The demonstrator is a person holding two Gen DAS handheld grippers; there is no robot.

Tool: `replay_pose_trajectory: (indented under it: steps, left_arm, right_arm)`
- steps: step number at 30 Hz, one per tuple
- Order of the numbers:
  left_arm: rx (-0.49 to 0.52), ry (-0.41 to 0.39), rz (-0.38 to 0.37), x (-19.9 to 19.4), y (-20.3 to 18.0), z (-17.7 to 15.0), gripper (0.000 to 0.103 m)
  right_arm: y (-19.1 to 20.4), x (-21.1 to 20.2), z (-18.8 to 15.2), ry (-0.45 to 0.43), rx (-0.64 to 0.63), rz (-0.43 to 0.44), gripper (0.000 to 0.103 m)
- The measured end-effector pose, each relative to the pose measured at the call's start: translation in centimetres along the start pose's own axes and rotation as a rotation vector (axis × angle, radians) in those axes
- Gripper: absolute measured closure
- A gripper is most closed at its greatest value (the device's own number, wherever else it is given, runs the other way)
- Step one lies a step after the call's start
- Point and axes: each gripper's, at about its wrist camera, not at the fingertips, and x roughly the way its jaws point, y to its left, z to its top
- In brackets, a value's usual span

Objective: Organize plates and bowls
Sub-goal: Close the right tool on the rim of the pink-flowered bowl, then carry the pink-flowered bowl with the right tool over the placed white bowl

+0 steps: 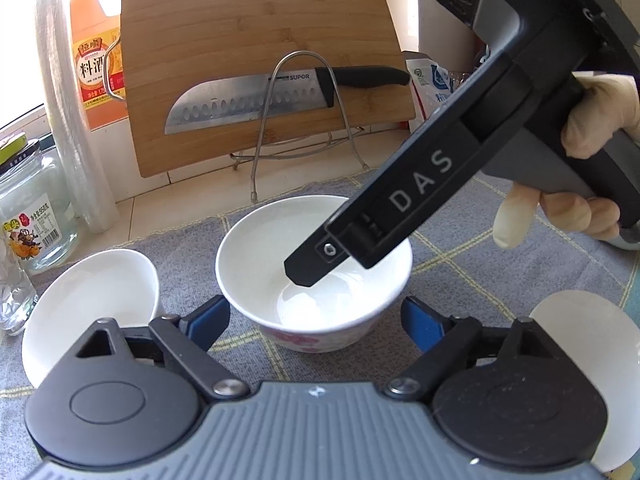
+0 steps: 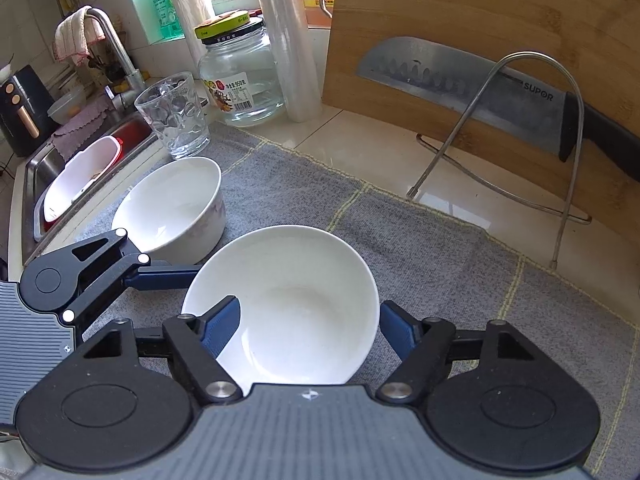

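Observation:
A white bowl with a pink flower pattern (image 1: 316, 276) stands on the grey checked cloth (image 1: 460, 240); it also shows in the right wrist view (image 2: 296, 312). My left gripper (image 1: 316, 322) is open, its blue fingers on either side of the bowl's near side. My right gripper (image 2: 310, 330) is open over the same bowl, one finger inside the rim, one outside; its black finger (image 1: 308, 268) dips into the bowl in the left wrist view. A second white bowl (image 1: 92, 304) stands to the left, seen too in the right wrist view (image 2: 176, 208). Another white dish (image 1: 588, 360) lies at the right.
A bamboo cutting board (image 1: 256, 48) leans at the back with a knife (image 1: 256, 100) held in a wire rack (image 1: 304, 120). A glass jar (image 2: 240, 80), a drinking glass (image 2: 176, 116), a plastic wrap roll (image 2: 288, 40) and an orange bottle (image 1: 96, 56) stand at the left. A sink (image 2: 80, 160) lies beyond.

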Motion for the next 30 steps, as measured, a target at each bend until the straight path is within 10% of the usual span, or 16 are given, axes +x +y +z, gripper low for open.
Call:
replay_pose_trajectory:
  steps: [30]
  left_arm:
    - [0.003, 0.006, -0.027, -3.3, -0.6, 1.6, 0.015]
  right_arm:
    - [0.7, -3.6, -0.1, -0.025, 0.096, 0.064, 0.025]
